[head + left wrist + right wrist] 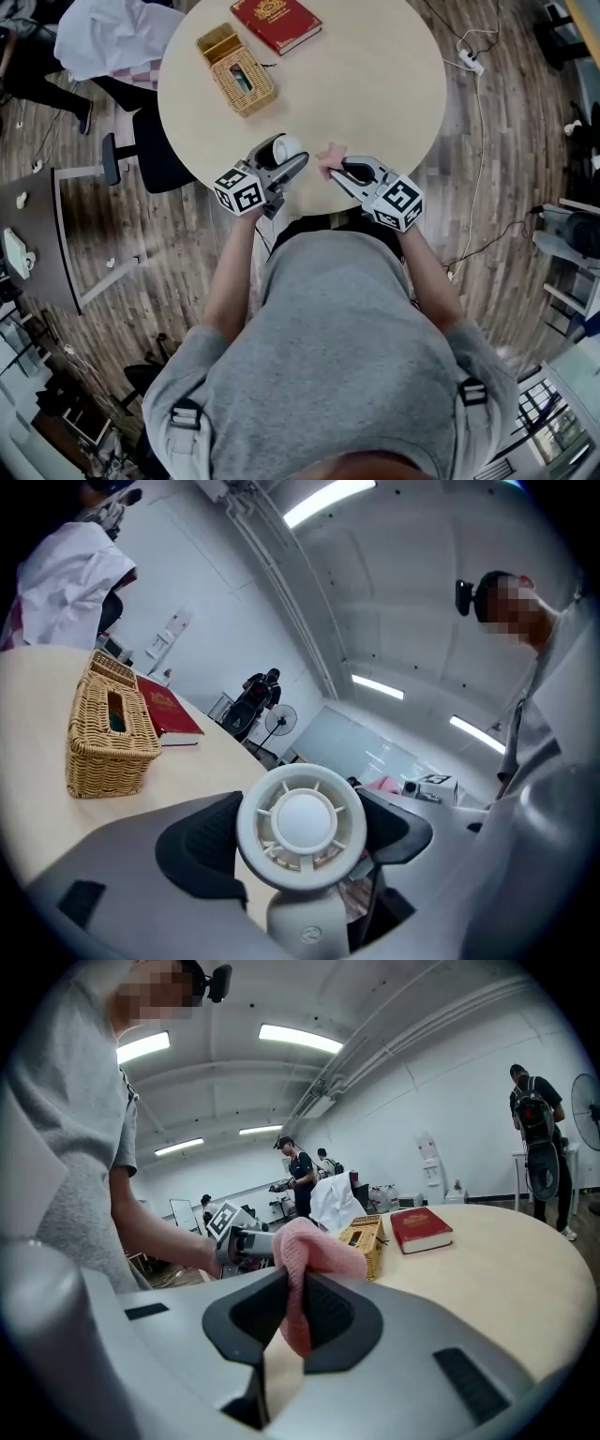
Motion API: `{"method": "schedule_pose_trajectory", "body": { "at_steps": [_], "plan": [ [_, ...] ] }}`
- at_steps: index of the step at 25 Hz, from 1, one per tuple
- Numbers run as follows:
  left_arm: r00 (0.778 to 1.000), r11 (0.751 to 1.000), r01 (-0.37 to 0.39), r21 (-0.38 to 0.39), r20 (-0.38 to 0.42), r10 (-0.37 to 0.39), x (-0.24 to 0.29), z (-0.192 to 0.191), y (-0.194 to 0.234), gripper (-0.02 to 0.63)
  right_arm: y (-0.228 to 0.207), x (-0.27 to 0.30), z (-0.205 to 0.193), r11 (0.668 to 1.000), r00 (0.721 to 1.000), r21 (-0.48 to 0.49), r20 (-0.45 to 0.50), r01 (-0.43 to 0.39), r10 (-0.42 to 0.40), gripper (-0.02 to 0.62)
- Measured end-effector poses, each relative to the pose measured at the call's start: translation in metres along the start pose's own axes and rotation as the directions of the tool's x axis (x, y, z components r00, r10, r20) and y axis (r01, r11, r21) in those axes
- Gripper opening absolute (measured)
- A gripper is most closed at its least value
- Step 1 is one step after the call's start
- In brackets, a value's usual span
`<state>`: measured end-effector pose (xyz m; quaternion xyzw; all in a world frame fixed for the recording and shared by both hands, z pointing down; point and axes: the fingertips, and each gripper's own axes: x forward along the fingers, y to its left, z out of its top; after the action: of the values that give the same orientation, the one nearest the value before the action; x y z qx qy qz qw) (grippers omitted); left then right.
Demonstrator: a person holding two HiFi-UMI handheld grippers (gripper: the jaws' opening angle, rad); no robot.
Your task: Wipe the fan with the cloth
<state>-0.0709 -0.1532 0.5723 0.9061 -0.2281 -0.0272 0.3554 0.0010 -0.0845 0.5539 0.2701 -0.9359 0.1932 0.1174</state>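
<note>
Holding fan [300, 822], cloth [309, 1251] near table [375, 84] edge

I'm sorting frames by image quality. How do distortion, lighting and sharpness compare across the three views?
Head view: strong fisheye curves the floorboards round the table; light even, shadows soft. Left gripper view: dark rounded corners, ceiling strips glare, the fan is sharp. Right gripper view: same dark corners and glare; the cloth reads clearly.

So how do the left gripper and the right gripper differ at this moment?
The left gripper holds a white handheld fan; the right gripper pinches a pink cloth. The left gripper's fingers sit wide around the fan, the right gripper's nearly meet on the cloth. Both hover over the round table.
</note>
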Motion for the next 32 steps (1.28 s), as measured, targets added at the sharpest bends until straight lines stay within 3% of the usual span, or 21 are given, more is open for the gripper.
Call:
{"method": "schedule_pose_trajectory", "body": {
  "at_steps": [5, 12, 24, 32],
  "plan": [
    [0.991, 0.991, -0.005, 0.137, -0.134, 0.024, 0.017, -0.013, -0.008, 0.377, -0.014, -0.004, 0.007, 0.999, 0.999, -0.015, 0.018, 0.045, -0.045, 0.04],
    [0.966, 0.962, 0.066, 0.264, -0.258, 0.004, 0.026, -0.03, -0.03, 0.377, -0.031, -0.011, 0.001, 0.993, 0.993, -0.03, 0.018, 0.118, -0.117, 0.038],
    [0.95, 0.933, 0.105, 0.343, -0.312, 0.007, 0.029, -0.04, -0.047, 0.377, -0.026, -0.016, -0.008, 0.99, 0.99, -0.026, 0.017, 0.14, -0.14, 0.04],
    [0.942, 0.923, 0.089, 0.375, -0.333, 0.045, 0.028, -0.048, -0.047, 0.377, -0.022, -0.025, -0.01, 0.989, 0.99, -0.026, 0.022, 0.143, -0.142, 0.038]
  ]
}}
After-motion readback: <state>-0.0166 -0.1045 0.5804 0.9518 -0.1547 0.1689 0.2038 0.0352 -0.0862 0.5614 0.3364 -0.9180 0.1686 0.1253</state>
